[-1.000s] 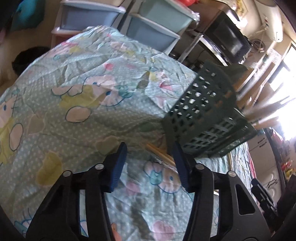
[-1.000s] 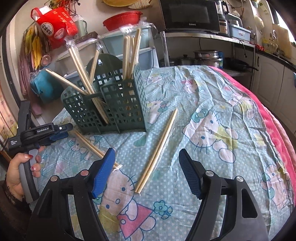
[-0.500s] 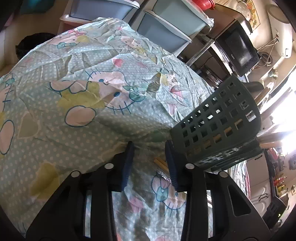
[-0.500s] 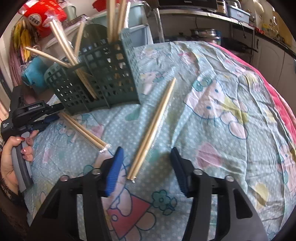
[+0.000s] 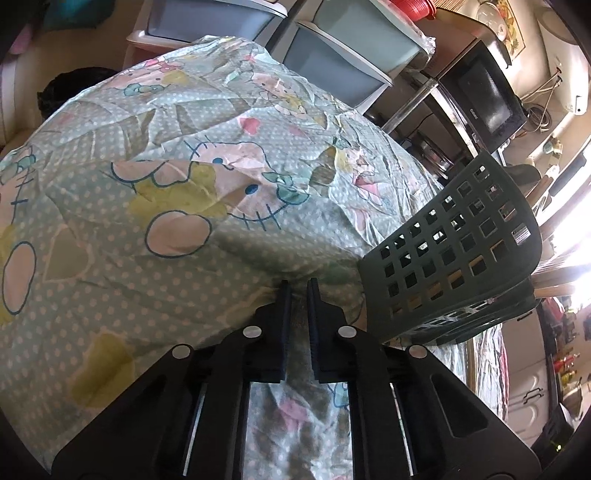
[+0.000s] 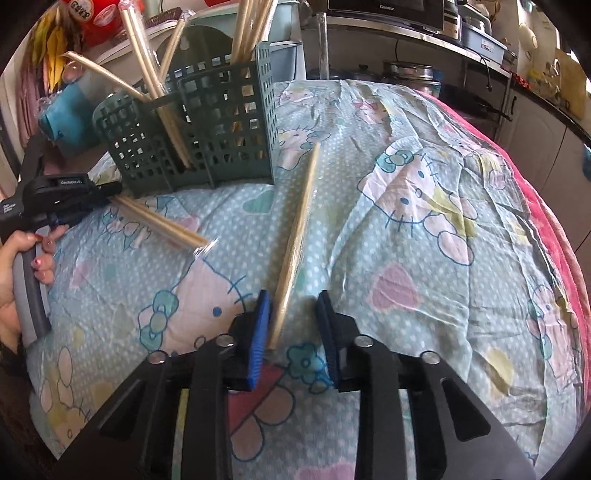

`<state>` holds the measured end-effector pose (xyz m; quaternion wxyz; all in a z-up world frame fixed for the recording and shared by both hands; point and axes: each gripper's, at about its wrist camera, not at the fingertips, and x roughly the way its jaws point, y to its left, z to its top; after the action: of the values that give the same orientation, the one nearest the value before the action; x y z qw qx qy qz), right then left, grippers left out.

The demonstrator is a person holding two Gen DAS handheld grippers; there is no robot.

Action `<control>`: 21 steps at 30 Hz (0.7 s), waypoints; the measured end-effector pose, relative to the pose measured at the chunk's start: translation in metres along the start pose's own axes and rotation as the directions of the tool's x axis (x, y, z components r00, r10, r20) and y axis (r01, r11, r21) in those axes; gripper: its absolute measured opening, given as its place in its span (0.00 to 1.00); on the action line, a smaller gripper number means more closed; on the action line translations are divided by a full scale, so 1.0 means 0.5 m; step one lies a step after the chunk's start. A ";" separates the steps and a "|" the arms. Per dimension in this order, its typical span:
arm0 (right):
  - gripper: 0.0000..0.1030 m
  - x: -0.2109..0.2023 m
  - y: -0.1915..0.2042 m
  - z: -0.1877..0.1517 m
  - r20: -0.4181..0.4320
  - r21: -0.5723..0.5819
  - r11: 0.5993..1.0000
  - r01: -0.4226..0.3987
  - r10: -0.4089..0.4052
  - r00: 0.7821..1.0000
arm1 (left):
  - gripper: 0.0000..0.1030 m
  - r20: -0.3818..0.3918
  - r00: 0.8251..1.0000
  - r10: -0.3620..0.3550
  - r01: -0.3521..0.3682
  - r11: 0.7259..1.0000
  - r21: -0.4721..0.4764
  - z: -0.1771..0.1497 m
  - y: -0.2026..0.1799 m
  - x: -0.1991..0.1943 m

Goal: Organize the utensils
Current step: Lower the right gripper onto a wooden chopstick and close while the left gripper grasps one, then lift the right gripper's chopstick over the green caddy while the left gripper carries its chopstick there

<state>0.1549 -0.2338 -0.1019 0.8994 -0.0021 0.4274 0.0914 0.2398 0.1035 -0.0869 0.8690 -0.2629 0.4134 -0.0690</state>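
A dark green lattice utensil basket stands on the Hello Kitty cloth and holds several wrapped chopstick pairs; it also shows in the left wrist view. My left gripper is shut on one end of a wrapped chopstick pair that lies beside the basket; in the right wrist view this gripper holds that pair's far end. My right gripper is partly open around the near end of a second wrapped pair lying on the cloth; the pair touches the left pad.
Plastic drawer units and a microwave stand behind the table. A pink blanket edge runs along the right. A red bag hangs at the back left.
My left gripper closed on the end of the chopstick pair by the basket. My right gripper moved forward and narrowed around the near end of the other pair.
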 end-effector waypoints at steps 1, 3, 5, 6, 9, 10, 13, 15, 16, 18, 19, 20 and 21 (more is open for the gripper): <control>0.16 -0.002 -0.002 -0.001 -0.002 -0.001 1.000 -0.003 0.003 1.000 | 0.04 0.000 1.000 -0.002 0.002 1.000 -0.001 -0.001 0.001 0.000; 0.11 -0.009 -0.001 -0.007 -0.003 -0.007 1.000 -0.007 0.007 1.000 | 0.04 -0.001 1.000 -0.006 0.006 1.000 -0.003 -0.001 0.002 -0.002; 0.08 -0.018 -0.002 -0.018 -0.003 -0.011 1.000 -0.013 0.013 1.000 | 0.03 -0.002 1.000 -0.012 0.012 1.000 -0.005 -0.002 0.004 -0.004; 0.07 -0.023 -0.002 -0.021 0.000 -0.009 1.000 -0.018 0.018 1.000 | 0.03 -0.001 1.000 -0.013 0.013 1.000 -0.006 -0.001 0.004 -0.003; 0.05 -0.041 -0.011 -0.032 0.017 0.018 0.999 -0.048 0.048 0.999 | 0.02 0.004 1.000 -0.024 0.024 1.000 -0.003 -0.003 0.004 -0.012; 0.05 -0.049 -0.015 -0.035 0.021 0.029 0.998 -0.052 0.051 0.998 | 0.02 0.007 1.000 -0.029 0.029 1.000 -0.001 -0.004 0.003 -0.015; 0.05 -0.084 -0.023 -0.037 0.080 0.046 0.997 -0.070 0.066 0.995 | 0.02 0.015 0.999 -0.049 0.049 0.999 0.004 -0.009 -0.002 -0.028; 0.05 -0.113 -0.024 -0.032 0.128 0.038 0.998 -0.058 0.053 0.990 | 0.02 0.027 0.997 -0.070 0.070 0.997 0.016 -0.013 -0.011 -0.044; 0.05 -0.127 -0.026 -0.030 0.152 0.034 0.998 -0.052 0.046 0.987 | 0.02 0.032 0.996 -0.080 0.079 0.997 0.020 -0.014 -0.014 -0.049; 0.05 -0.154 -0.027 -0.023 0.200 0.023 0.999 -0.041 0.036 0.979 | 0.01 0.045 0.993 -0.106 0.105 0.994 0.033 -0.018 -0.026 -0.068; 0.05 -0.169 -0.027 -0.019 0.227 0.016 0.999 -0.038 0.034 0.973 | 0.01 0.050 0.992 -0.116 0.114 0.993 0.038 -0.019 -0.030 -0.075; 0.05 -0.179 -0.029 -0.016 0.249 0.010 0.999 -0.036 0.033 0.968 | 0.01 0.060 0.990 -0.130 0.127 0.991 0.044 -0.021 -0.038 -0.087; 0.05 -0.189 -0.031 -0.011 0.271 0.005 0.999 -0.035 0.033 0.962 | 0.01 0.070 0.987 -0.142 0.139 0.989 0.053 -0.022 -0.046 -0.099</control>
<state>0.0950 -0.2647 -0.0339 0.9478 0.0221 0.3007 0.1042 0.2014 0.0962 -0.0472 0.8827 -0.2731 0.3597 -0.1302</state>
